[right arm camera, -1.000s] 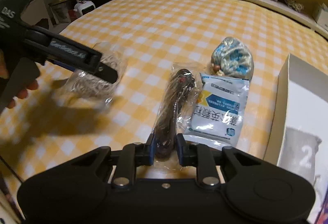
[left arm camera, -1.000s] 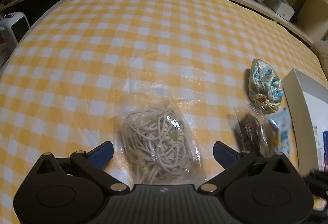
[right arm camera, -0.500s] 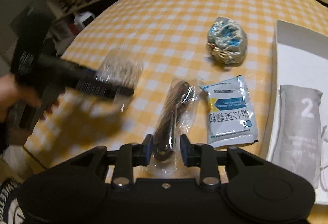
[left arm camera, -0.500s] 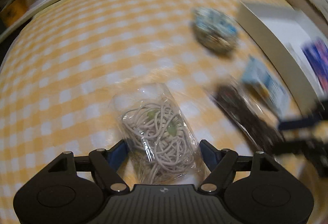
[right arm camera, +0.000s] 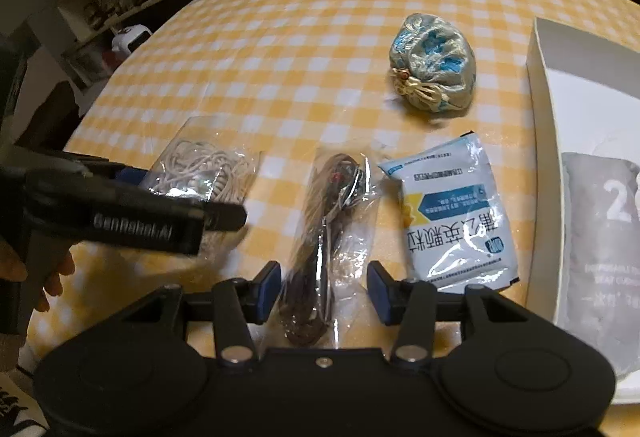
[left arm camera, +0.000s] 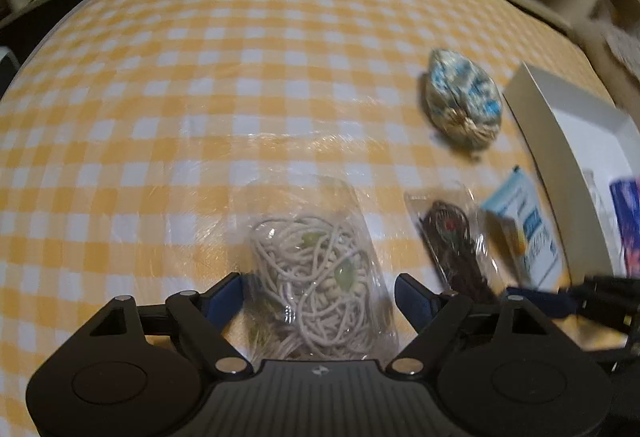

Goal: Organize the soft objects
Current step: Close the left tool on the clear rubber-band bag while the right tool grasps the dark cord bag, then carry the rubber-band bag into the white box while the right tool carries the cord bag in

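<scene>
A clear bag of beige cord lies on the yellow checked cloth between the fingers of my left gripper. Its jaws are opening, with a gap at the right pad. Beside it lies a clear bag of dark cord between the pads of my right gripper. Those jaws are opening too and do not press the bag. A white and blue sachet and a blue and gold drawstring pouch lie to the right. The beige bag shows partly behind the left gripper in the right wrist view.
An open white box stands at the right edge with a grey packet marked 2 inside. A person's hand holds the left gripper's handle. Shelves with boxes run behind the table, and a small white appliance sits at the far left.
The right gripper, shut on the dark cord bag a second ago, has let go and spread. The left jaws narrowed around the beige bag, then widened slightly; the left gripper shifted.
</scene>
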